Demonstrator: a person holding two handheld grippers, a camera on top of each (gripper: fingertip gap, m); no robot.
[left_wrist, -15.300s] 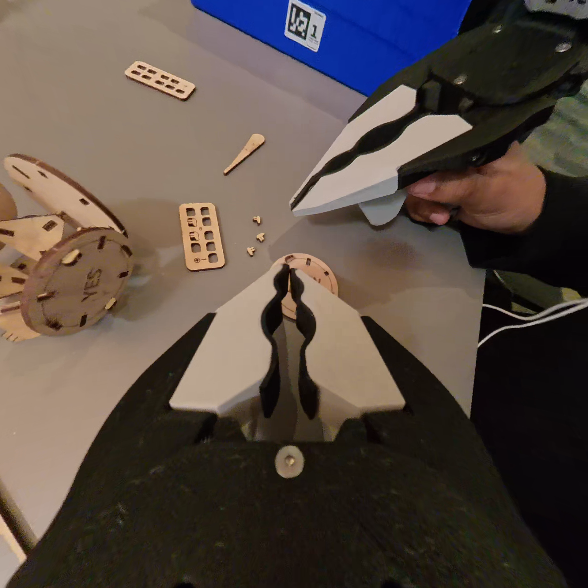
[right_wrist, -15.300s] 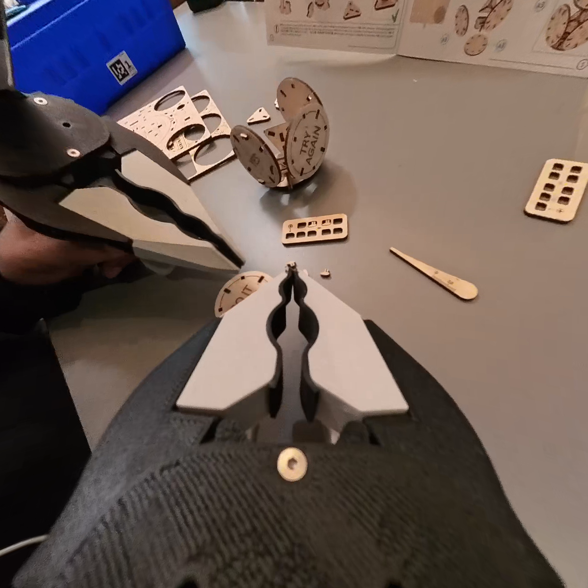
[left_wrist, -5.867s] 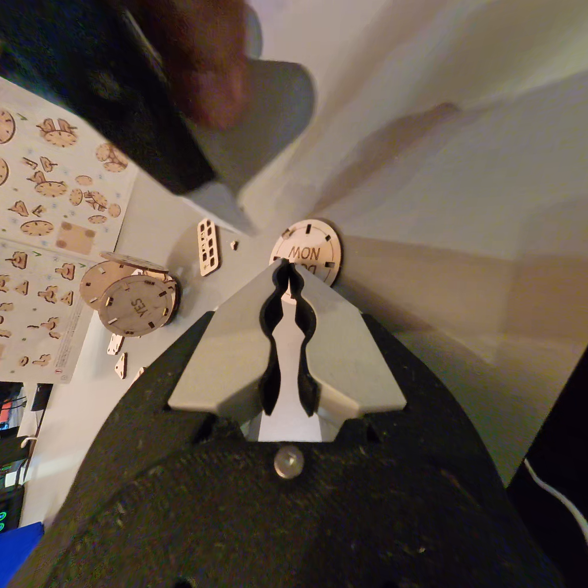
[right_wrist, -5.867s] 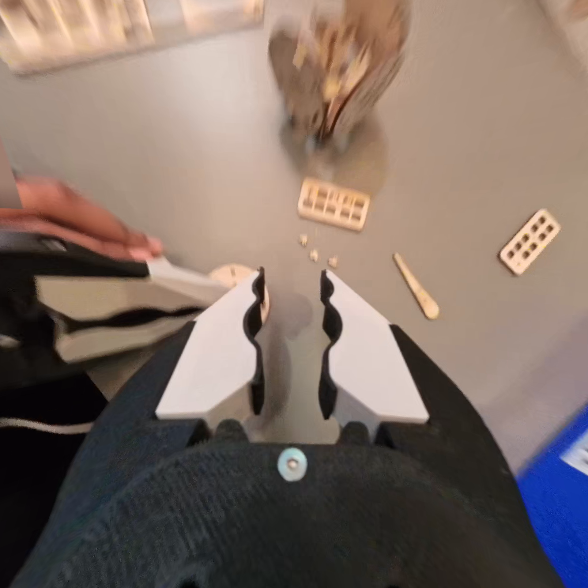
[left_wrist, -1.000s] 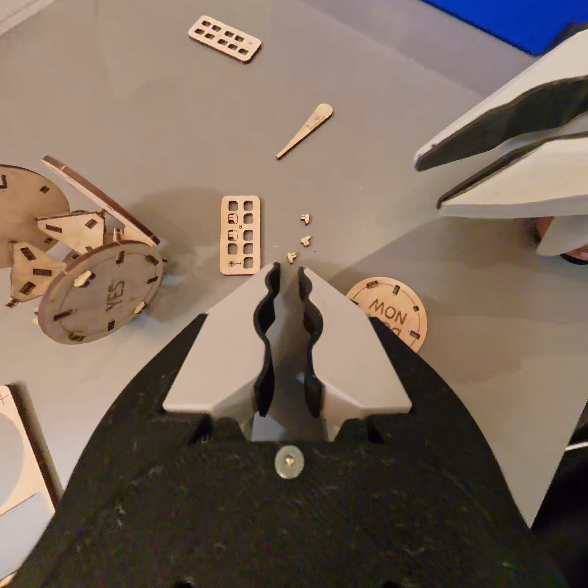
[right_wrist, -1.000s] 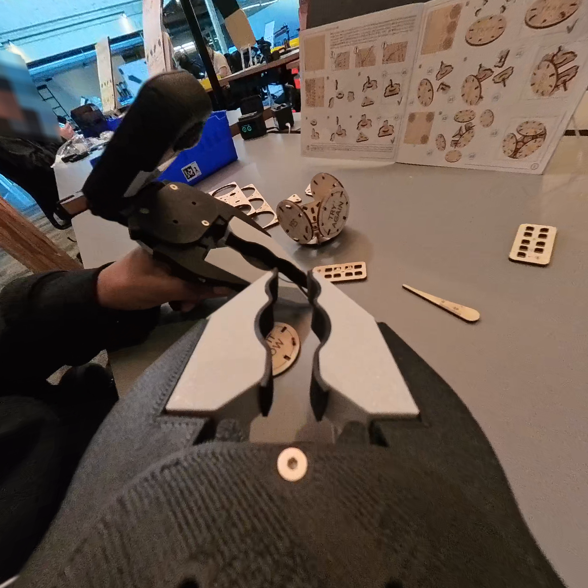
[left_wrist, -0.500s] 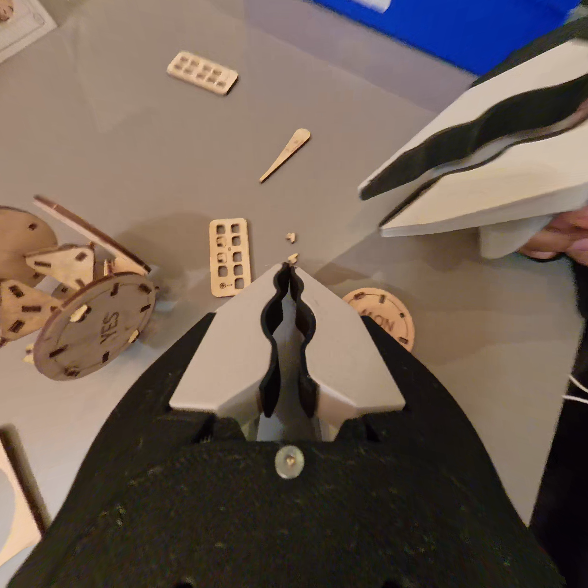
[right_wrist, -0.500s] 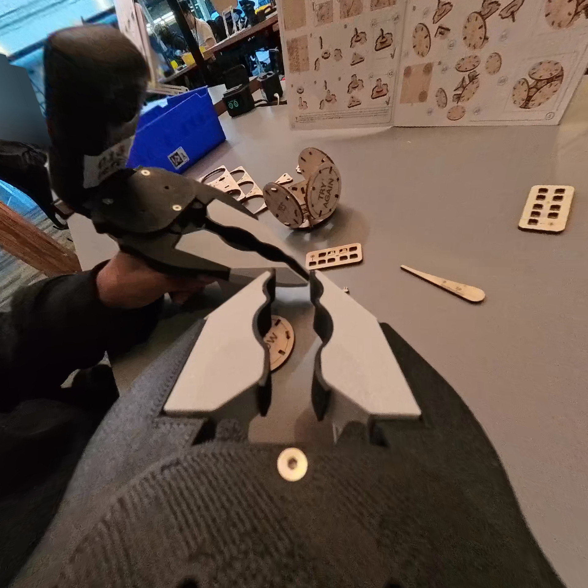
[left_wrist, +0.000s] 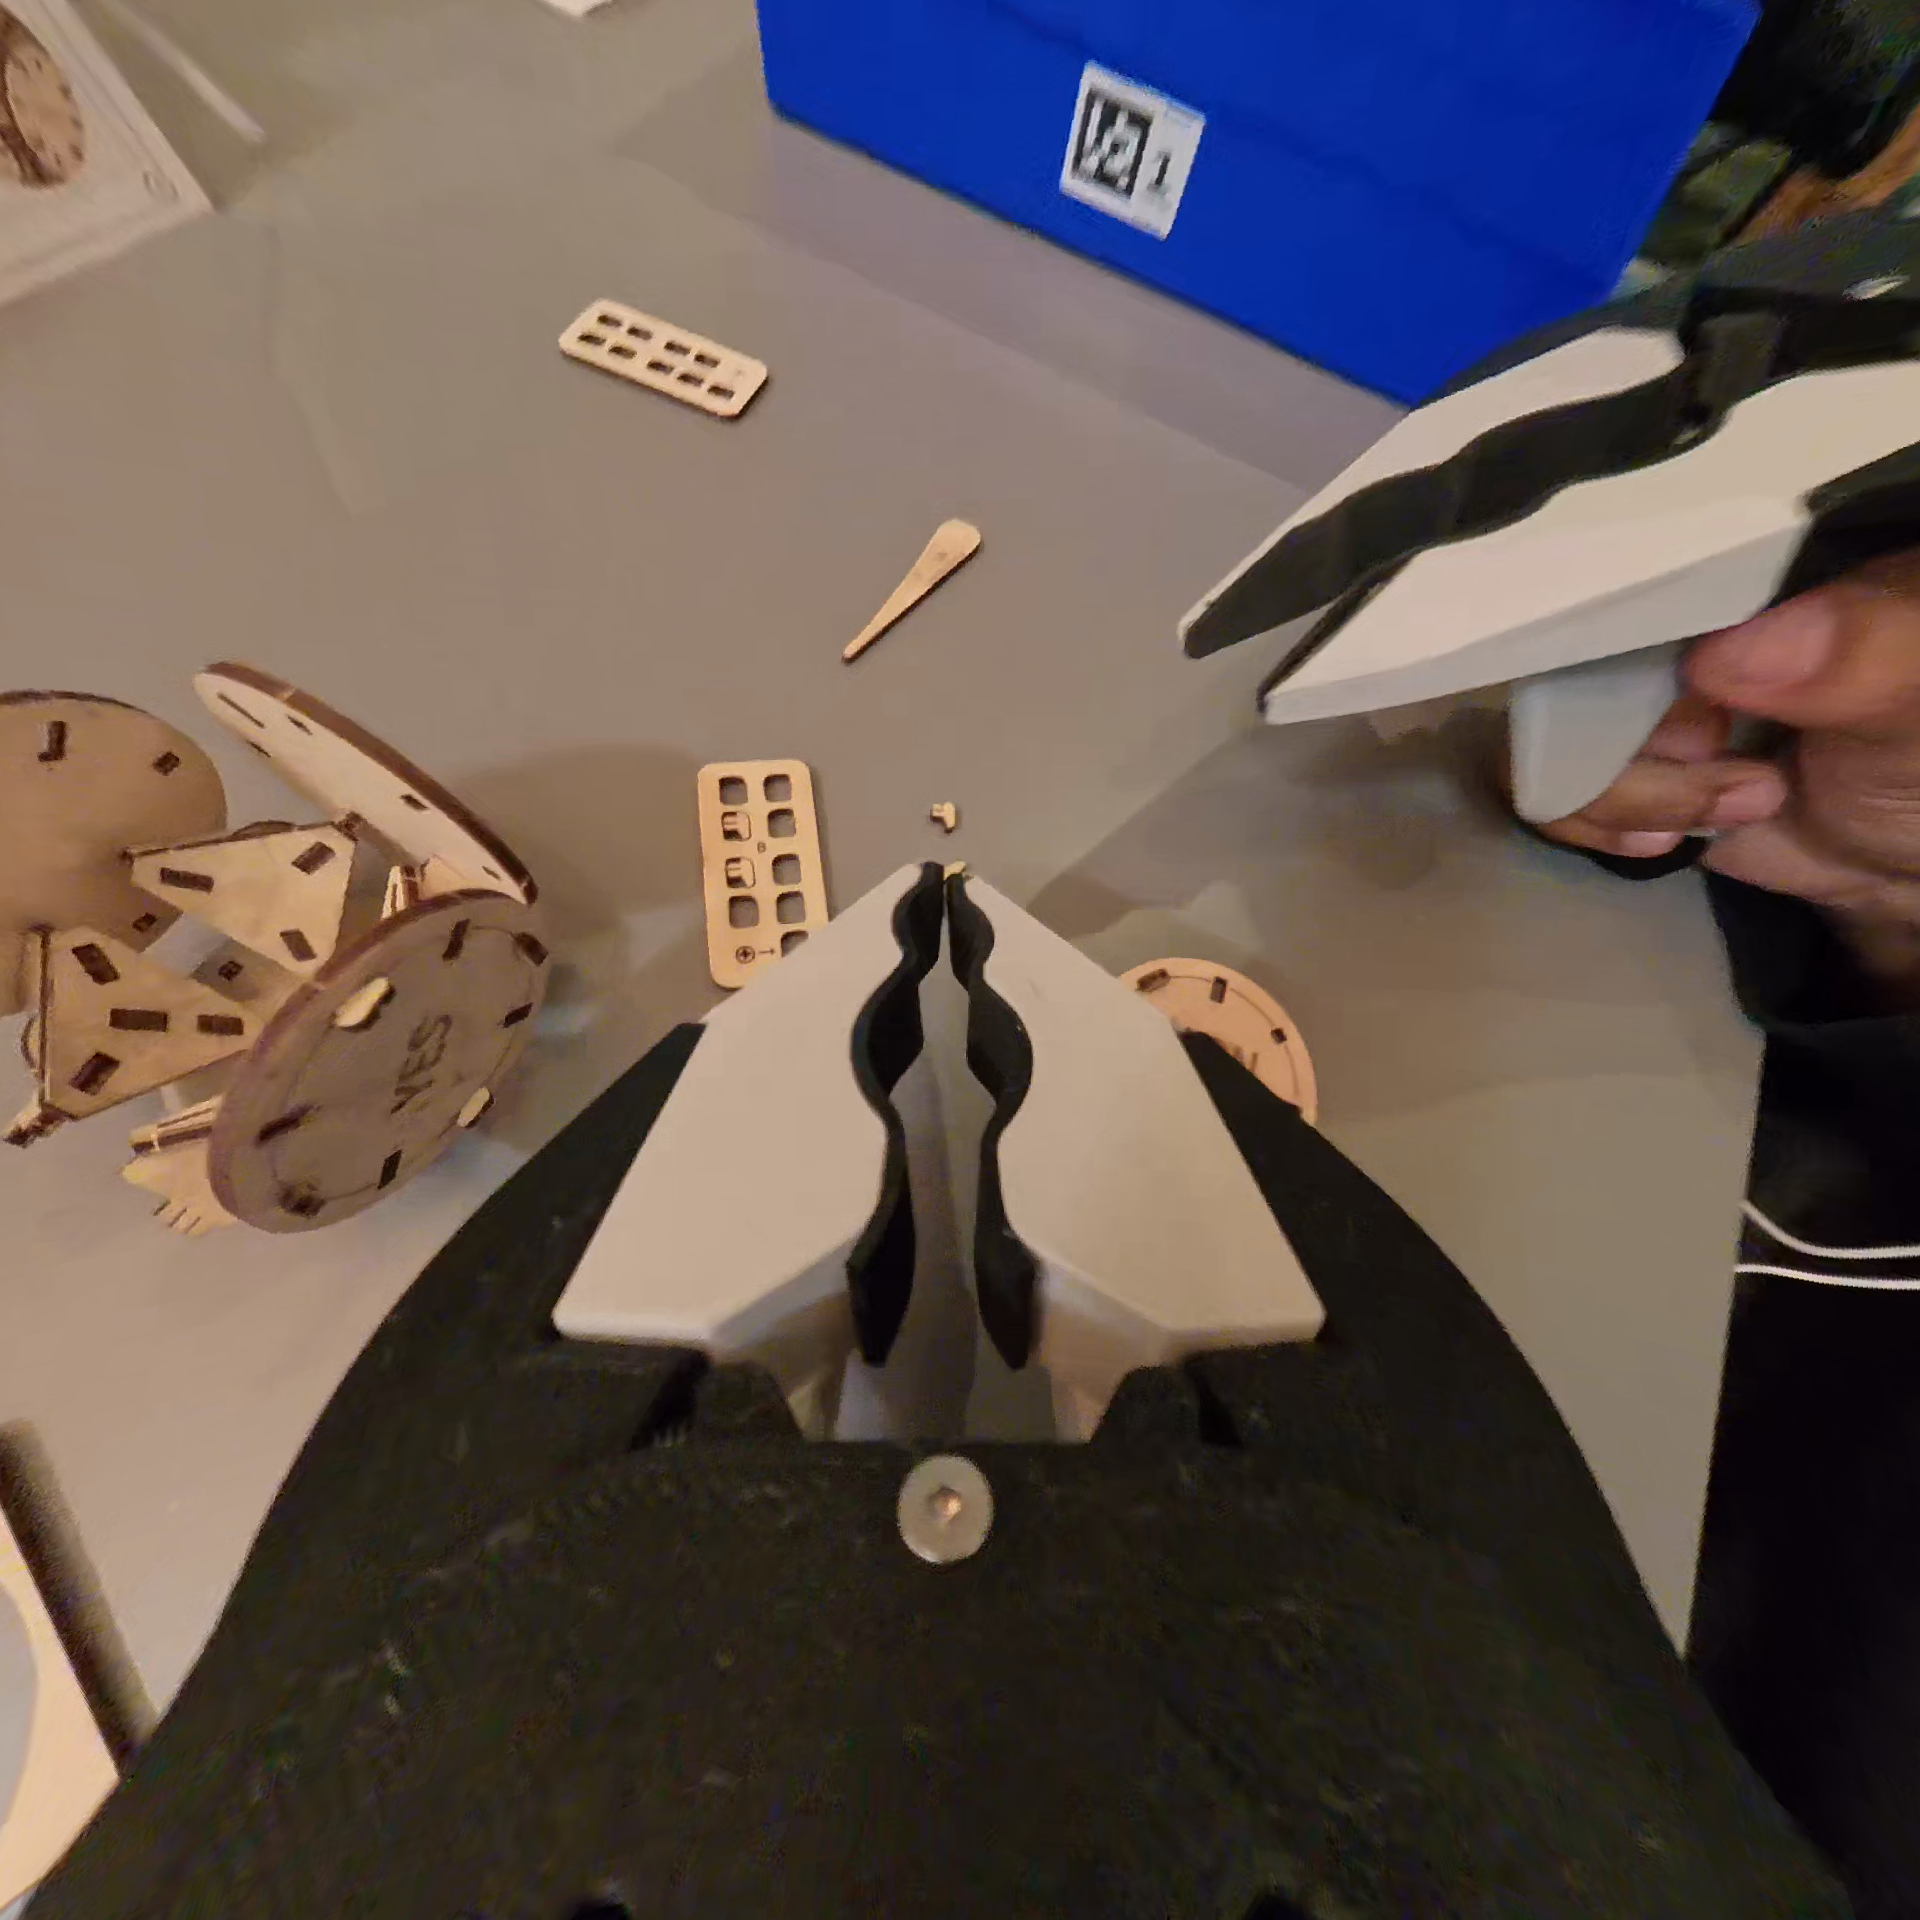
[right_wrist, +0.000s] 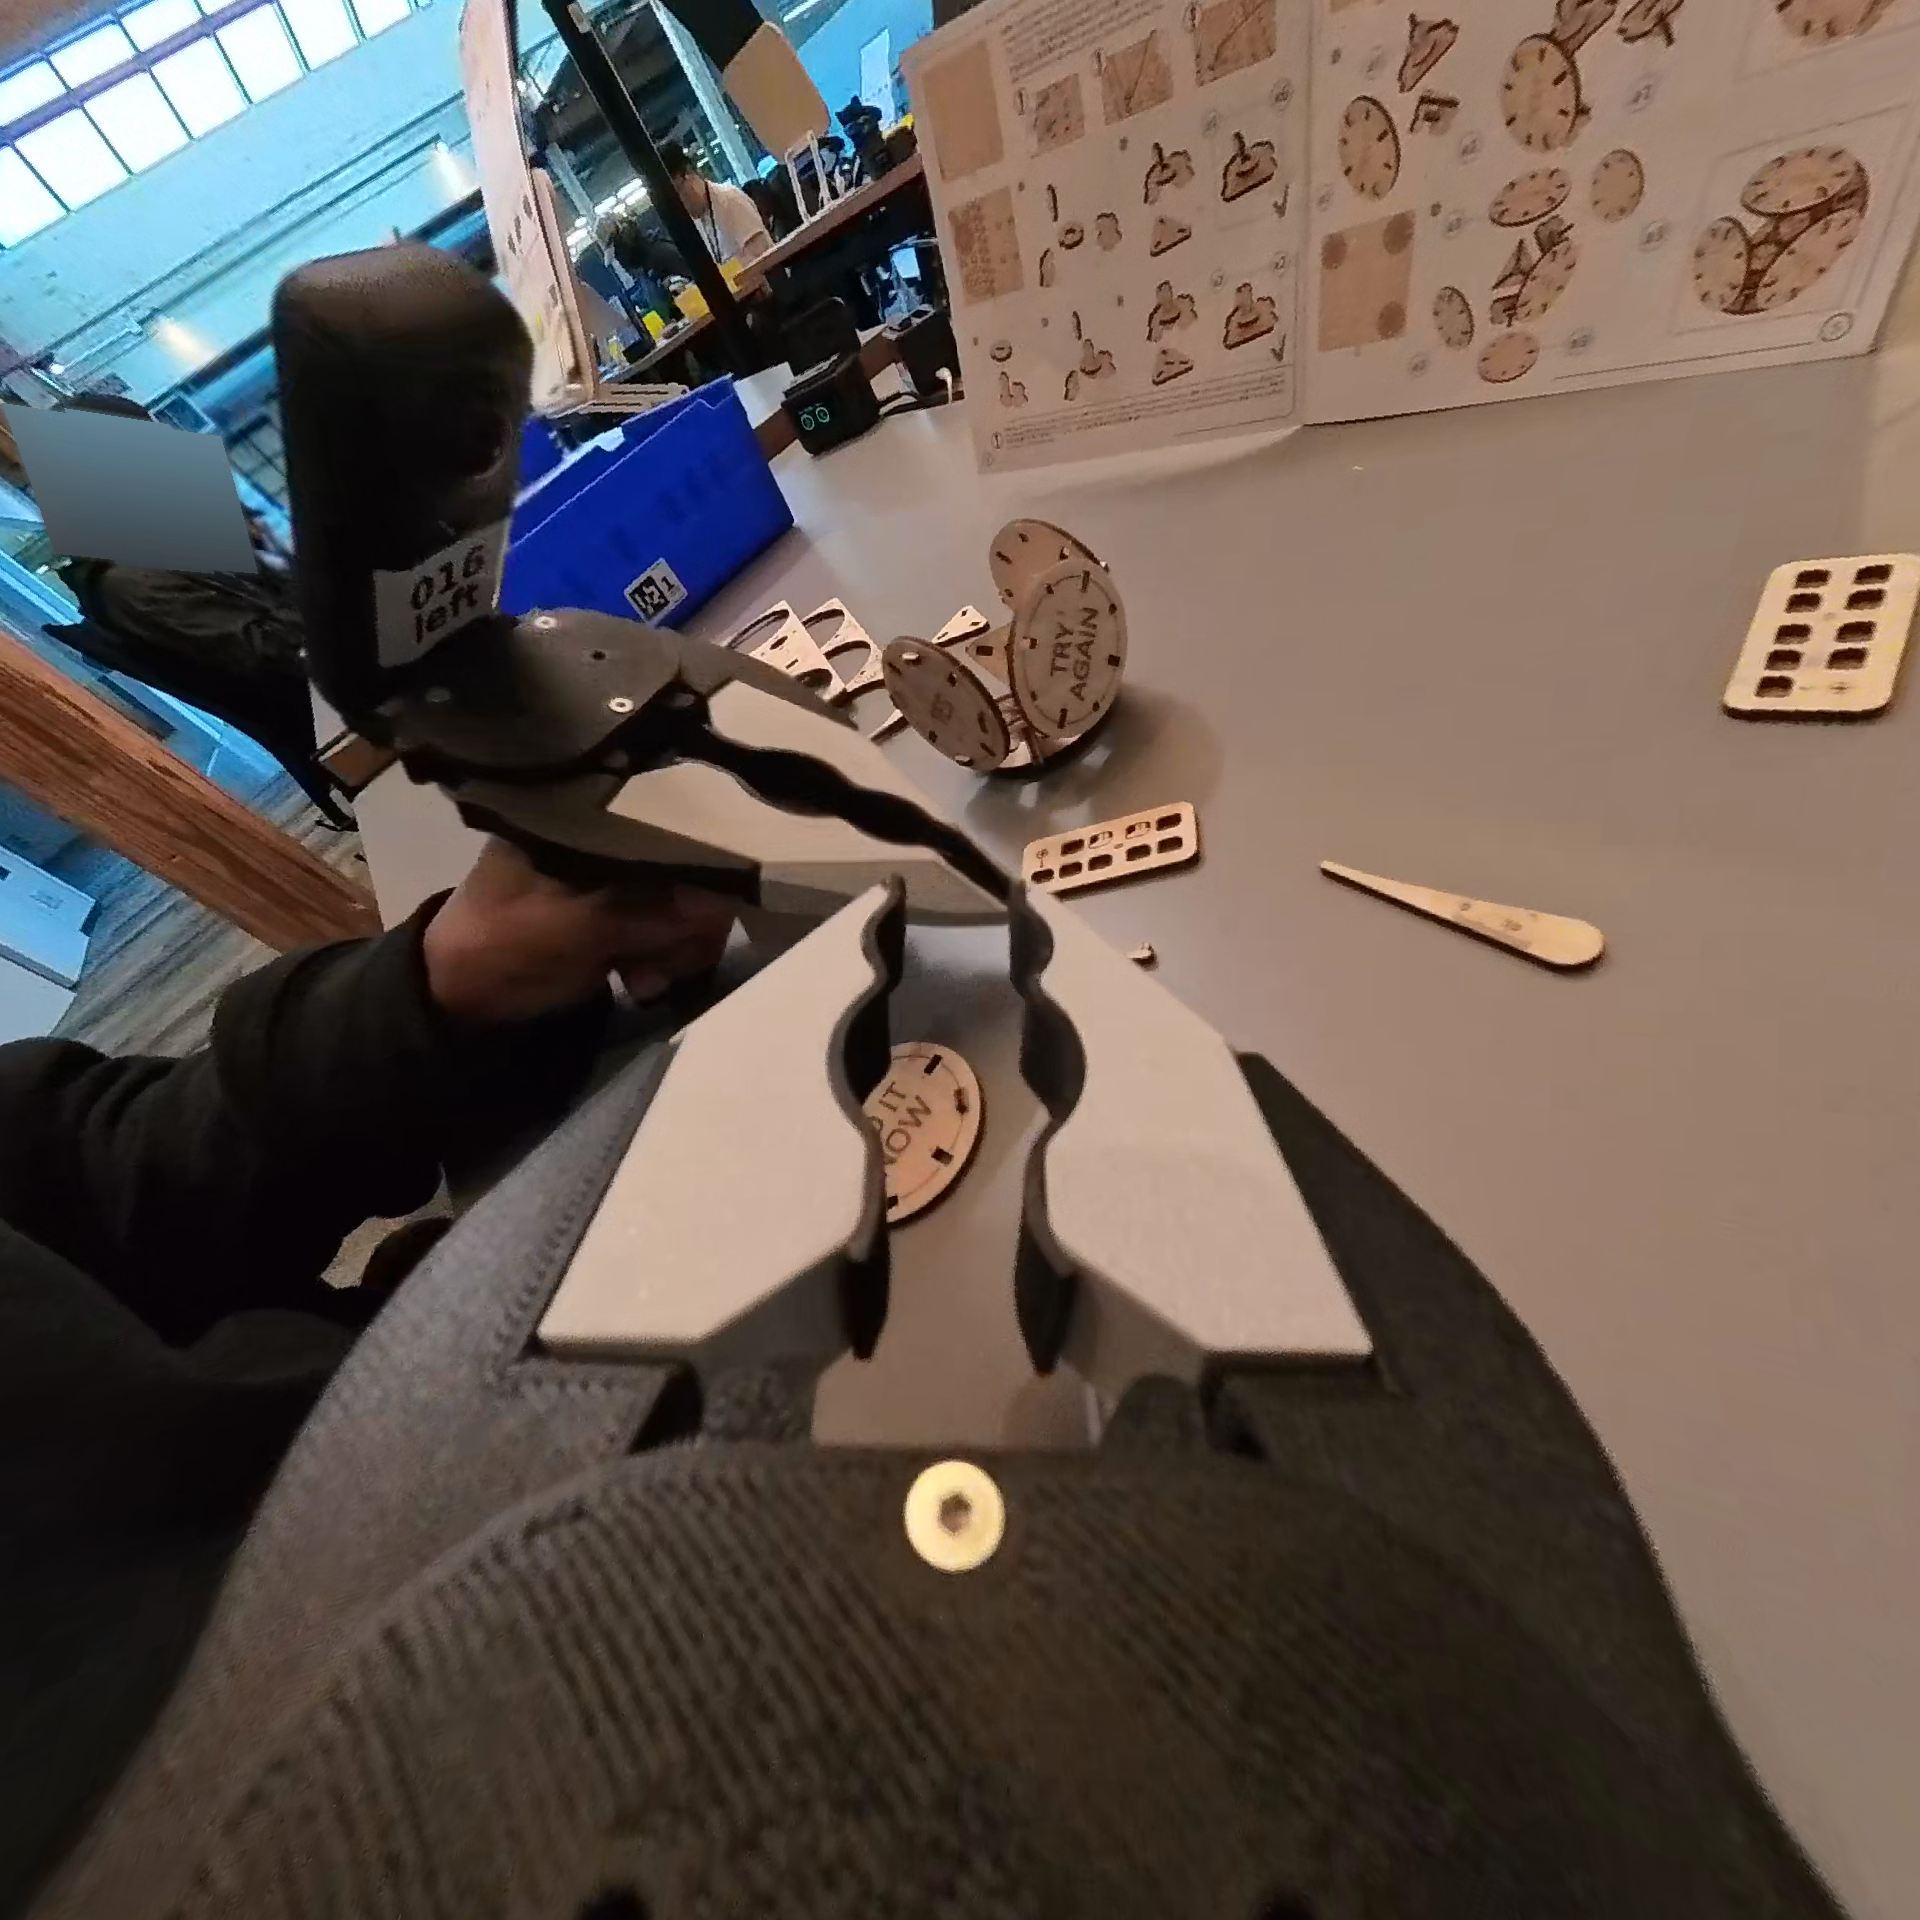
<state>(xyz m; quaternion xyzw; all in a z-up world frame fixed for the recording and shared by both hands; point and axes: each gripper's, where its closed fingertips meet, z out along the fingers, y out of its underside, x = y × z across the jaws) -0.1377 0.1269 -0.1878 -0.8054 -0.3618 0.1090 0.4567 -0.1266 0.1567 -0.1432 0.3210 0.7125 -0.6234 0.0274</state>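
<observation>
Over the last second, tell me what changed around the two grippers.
The left gripper closed its fingers at the small wooden pegs; three lay loose before, now one lies apart and another sits at the fingertips. Whether it is pinched is unclear. The right gripper stayed open above the wooden disc. The slotted strip stayed put.

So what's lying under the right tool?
Under the right tool, which stands open, a round wooden disc lies flat on the grey table; one finger covers its left edge.

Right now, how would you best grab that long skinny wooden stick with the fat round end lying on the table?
Probably pinch the wooden stick across its wide rounded end, coming straight down from above. It lies flat on the grey table, so only its thin side edges offer a grip.
</observation>
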